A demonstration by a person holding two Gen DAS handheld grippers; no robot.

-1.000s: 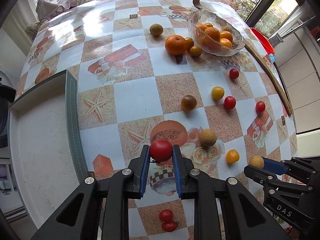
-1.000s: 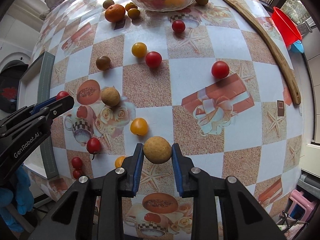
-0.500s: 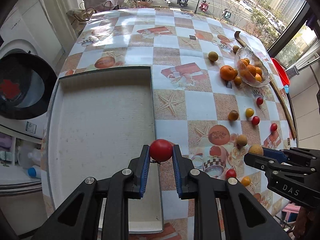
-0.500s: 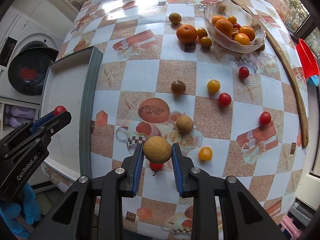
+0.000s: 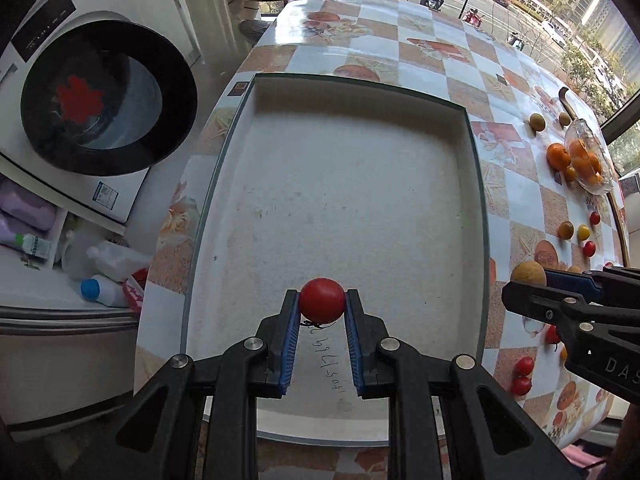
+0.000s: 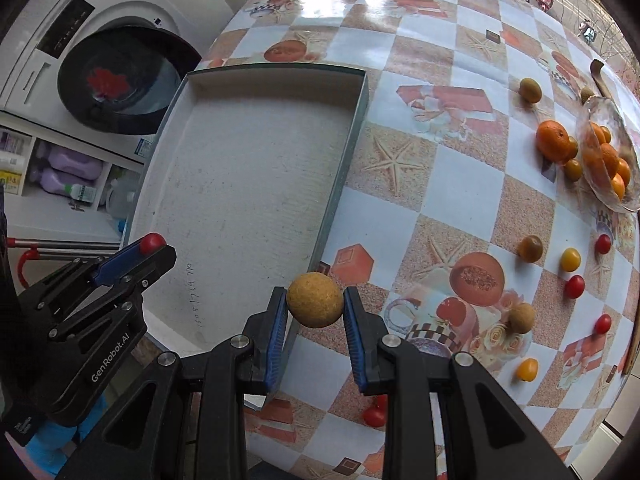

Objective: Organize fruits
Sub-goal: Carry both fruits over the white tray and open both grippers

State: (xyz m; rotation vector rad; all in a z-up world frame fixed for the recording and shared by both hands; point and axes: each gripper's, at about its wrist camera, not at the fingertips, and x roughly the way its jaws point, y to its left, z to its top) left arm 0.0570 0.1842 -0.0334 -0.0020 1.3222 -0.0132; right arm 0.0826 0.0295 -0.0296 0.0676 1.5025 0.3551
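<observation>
Tomato [image 5: 322,300], red, round and smooth, is pinched between the blue pads of the left tongs [image 5: 322,312], whose jaws are nearly closed on it; a dark stem shows at its underside. It is held above the near part of the grey tray [image 5: 340,200], over a line of handwriting on the tray floor. At 3 o'clock from it in the left view, the right tongs [image 6: 315,312] are seen side on. In the right view a tan, rough-skinned round fruit [image 6: 315,300] is clamped between those jaws, which are set only as wide as the fruit. It is held over the tray's right wall, at the edge between tray and tablecloth [image 6: 440,184].

Farther out on the cloth, toward 2 and 3 o'clock in the right view, small red, yellow and brown fruits are scattered. Beyond them an orange [image 6: 553,140] lies just beside a glass bowl [image 6: 600,192] holding more oranges.
</observation>
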